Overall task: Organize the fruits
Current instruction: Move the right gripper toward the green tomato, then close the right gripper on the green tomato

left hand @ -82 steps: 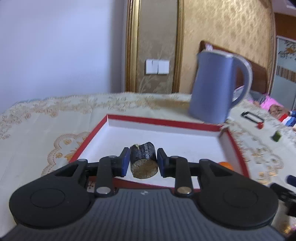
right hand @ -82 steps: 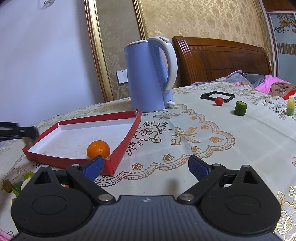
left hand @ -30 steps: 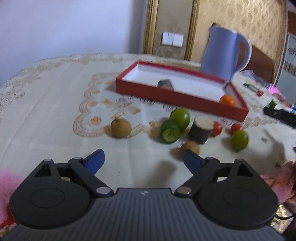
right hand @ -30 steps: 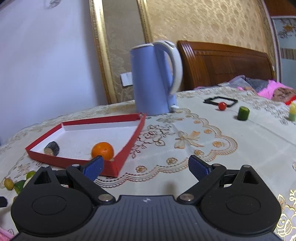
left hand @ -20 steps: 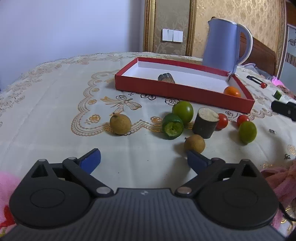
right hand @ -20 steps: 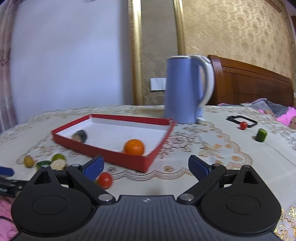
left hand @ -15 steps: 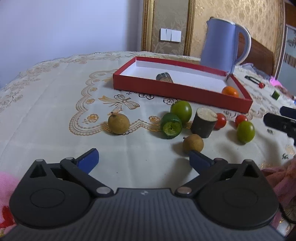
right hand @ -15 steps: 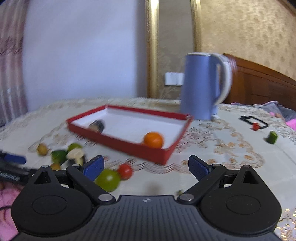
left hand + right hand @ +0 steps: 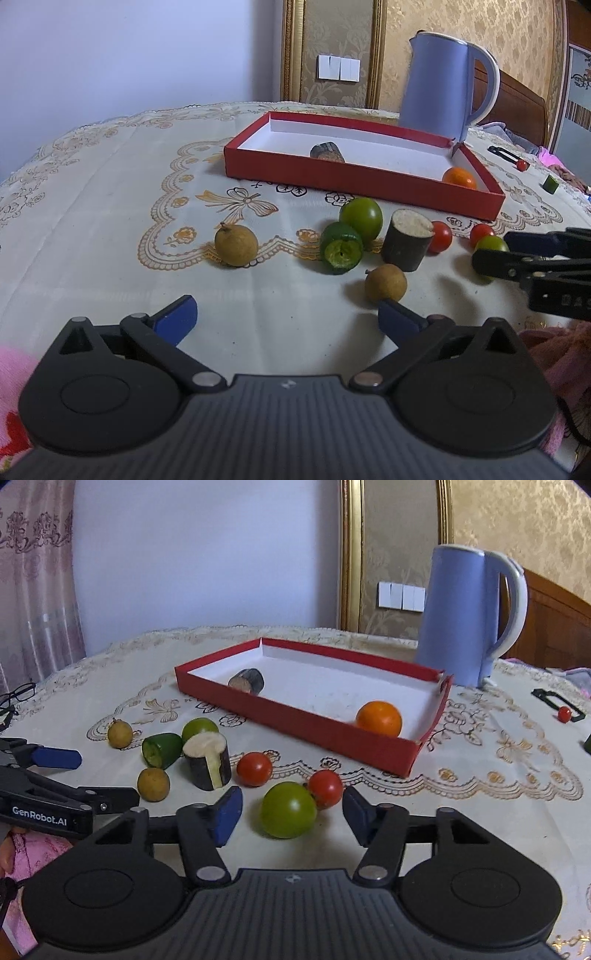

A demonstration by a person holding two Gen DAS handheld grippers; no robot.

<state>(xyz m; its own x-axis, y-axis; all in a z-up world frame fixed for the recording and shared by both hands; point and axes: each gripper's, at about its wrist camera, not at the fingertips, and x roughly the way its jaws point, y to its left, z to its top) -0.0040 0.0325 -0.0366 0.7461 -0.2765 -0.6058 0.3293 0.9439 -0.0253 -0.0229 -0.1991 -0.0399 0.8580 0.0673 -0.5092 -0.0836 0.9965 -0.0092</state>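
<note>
A red tray (image 9: 295,722) holds an orange (image 9: 379,718) and an eggplant piece (image 9: 246,680). My right gripper (image 9: 291,814) is open, its pads either side of a green tomato (image 9: 288,814) on the cloth, not touching it. A red cherry tomato (image 9: 325,788) lies just behind it, another (image 9: 254,769) to its left. My left gripper (image 9: 286,317) is open and empty, low over the cloth; a brown longan (image 9: 385,283) lies just beyond its right pad. Ahead lie an eggplant stub (image 9: 406,240), a cut green piece (image 9: 340,252), a green fruit (image 9: 361,218) and another longan (image 9: 236,244).
A blue kettle (image 9: 469,614) stands behind the tray's far right corner. A black frame with a small red ball (image 9: 564,713) lies at the far right. Glasses (image 9: 16,694) lie at the table's left edge. Pink cloth (image 9: 554,354) sits at the near right.
My left gripper let go of the eggplant piece in the tray and drew back to the loose fruit. My right gripper swung left and came down around the green tomato, narrowing its opening.
</note>
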